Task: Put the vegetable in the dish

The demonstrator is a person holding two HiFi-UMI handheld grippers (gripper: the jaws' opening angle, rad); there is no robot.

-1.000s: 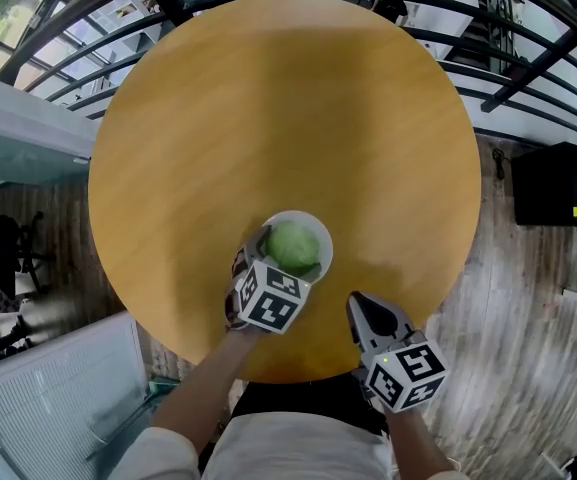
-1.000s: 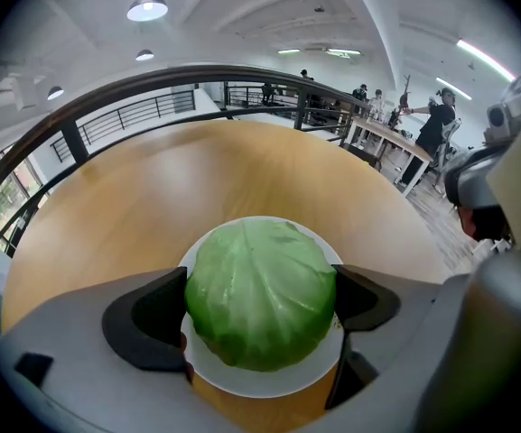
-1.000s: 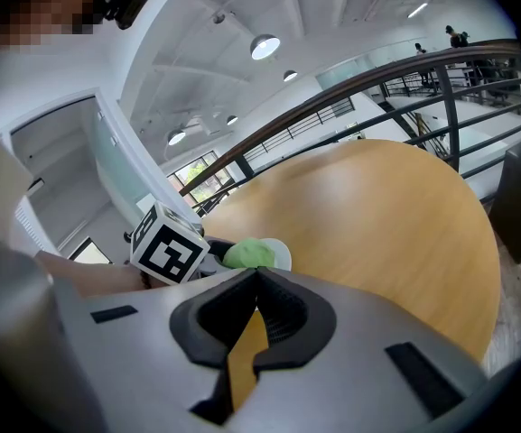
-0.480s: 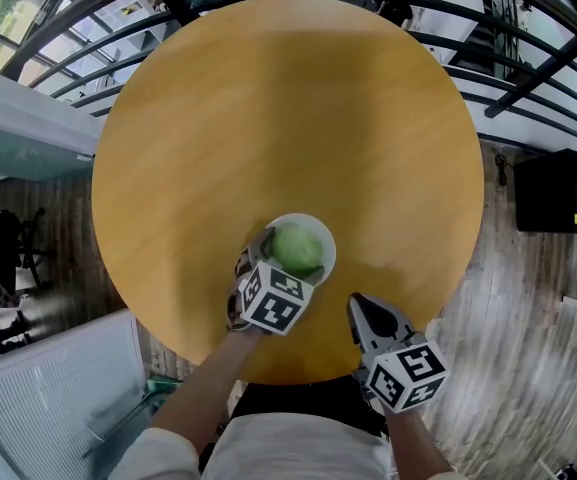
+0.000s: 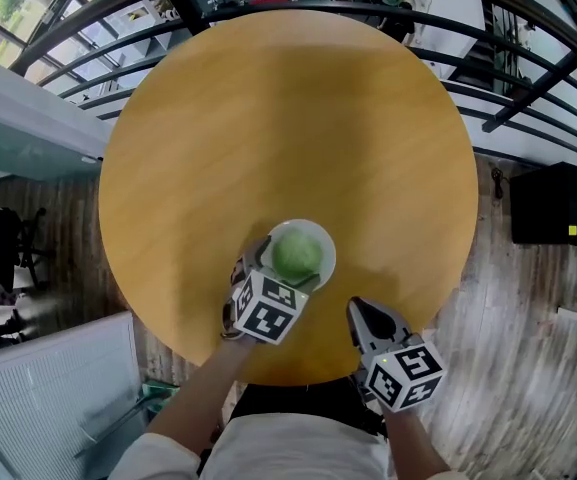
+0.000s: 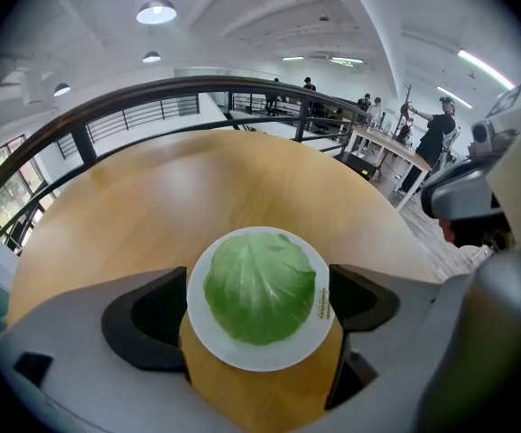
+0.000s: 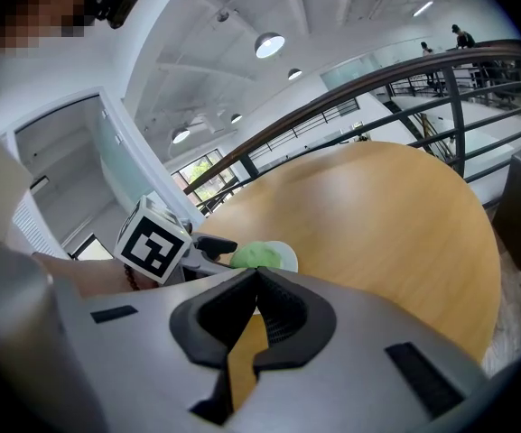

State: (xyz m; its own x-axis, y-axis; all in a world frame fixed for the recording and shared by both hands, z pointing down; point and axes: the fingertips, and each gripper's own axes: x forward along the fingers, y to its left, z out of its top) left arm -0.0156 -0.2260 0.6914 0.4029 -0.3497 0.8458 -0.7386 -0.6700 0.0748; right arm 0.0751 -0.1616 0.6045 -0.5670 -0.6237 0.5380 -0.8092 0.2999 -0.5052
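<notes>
A round green cabbage [image 5: 296, 253] lies in a small white dish [image 5: 324, 241] near the front edge of the round wooden table [image 5: 288, 118]. My left gripper [image 5: 280, 270] is open, with its jaws spread to either side of the dish's near half and touching nothing. In the left gripper view the cabbage [image 6: 260, 287] fills the dish [image 6: 242, 361] between the two fingers [image 6: 152, 318]. My right gripper [image 5: 359, 306] is shut and empty, over the table's front edge to the right of the dish. The right gripper view shows the cabbage [image 7: 255, 255] just beyond its closed jaws.
A dark curved railing [image 5: 528, 78] rings the table's far side. A black box [image 5: 558, 203] stands on the wooden floor to the right. White slatted furniture [image 5: 58, 398] sits at the lower left. People stand far off in the left gripper view.
The head view has shifted slightly. The cabbage stays in the dish, and both grippers hold about the same places.
</notes>
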